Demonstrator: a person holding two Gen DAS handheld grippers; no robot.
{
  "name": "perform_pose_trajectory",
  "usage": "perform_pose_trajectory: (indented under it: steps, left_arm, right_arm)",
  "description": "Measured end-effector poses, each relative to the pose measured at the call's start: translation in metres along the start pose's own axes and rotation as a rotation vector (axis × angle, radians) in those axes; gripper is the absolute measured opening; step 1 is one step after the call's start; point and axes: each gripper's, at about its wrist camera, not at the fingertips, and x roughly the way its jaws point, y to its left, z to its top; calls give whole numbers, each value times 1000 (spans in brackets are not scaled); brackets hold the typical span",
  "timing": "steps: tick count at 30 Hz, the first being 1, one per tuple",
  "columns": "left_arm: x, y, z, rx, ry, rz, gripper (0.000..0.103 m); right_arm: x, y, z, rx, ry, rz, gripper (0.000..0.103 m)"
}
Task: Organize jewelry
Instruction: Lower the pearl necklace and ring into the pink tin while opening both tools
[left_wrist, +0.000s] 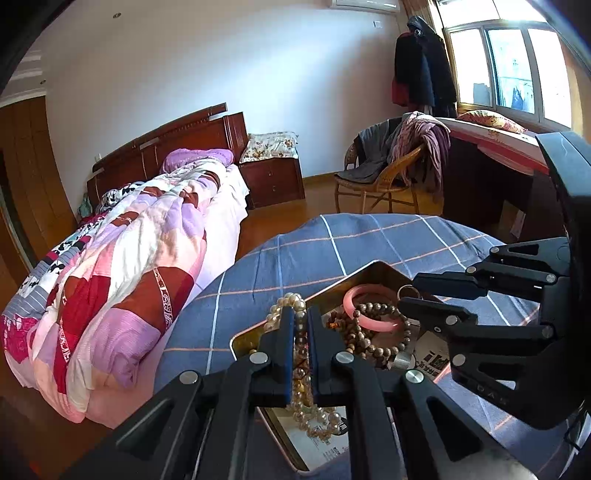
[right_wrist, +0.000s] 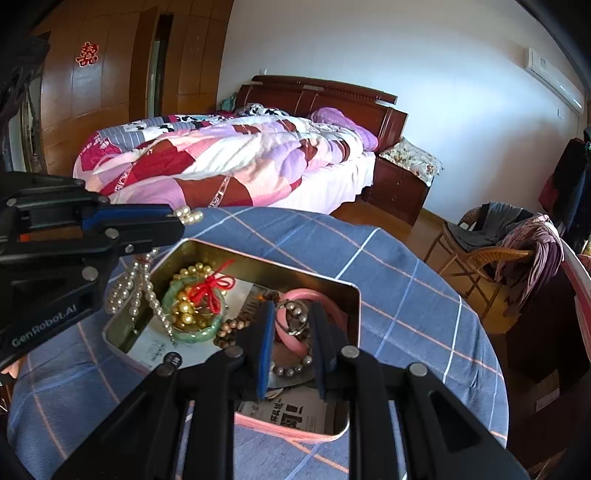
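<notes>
- The jaws of the left gripper (left_wrist: 300, 325) are closed on a pearl necklace (left_wrist: 301, 354), whose loose loops hang free at the tin's 9 o'clock edge, probably so the strand untangles.
- The jaws of the right gripper (right_wrist: 291, 332) pinch a brown bead bracelet (right_wrist: 293, 314) lying with the pink bangle (right_wrist: 295, 325) at the tin's 3 o'clock side.
- The tin (right_wrist: 258, 267) rests on the checked desk (right_wrist: 406, 295); a green bangle (right_wrist: 192, 332) lies at 10 o'clock inside.

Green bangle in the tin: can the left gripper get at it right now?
Probably not yet. The left gripper is shut on the pearl necklace, whose strands hang over the tin's edge beside the green bangle. Nothing covers the bangle, but the necklace must be put down first.
</notes>
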Motion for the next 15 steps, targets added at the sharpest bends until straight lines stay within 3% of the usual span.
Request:
perform_pose_trajectory:
  steps: [3, 7, 9, 10, 11, 15]
  left_arm:
    - [4, 3, -3, -23, 10, 6, 7]
    - [5, 3, -7, -28, 22, 16, 20]
    - [3, 2, -7, -24, 19, 31, 34]
    - [1, 2, -7, -22, 10, 54, 57]
    - [-1, 3, -7, -25, -1, 75, 75]
    - [-12, 7, -9, -54, -34, 86, 79]
  right_arm:
    - [7, 1, -5, -6, 22, 0, 22]
    - [8, 3, -11, -15, 36, -4, 24]
    - [8, 3, -12, -13, 38, -12, 31]
    - [7, 2, -13, -11, 40, -16, 45]
    - [6, 2, -13, -12, 39, -17, 51]
    - [-2, 5, -14, -33, 28, -41, 51]
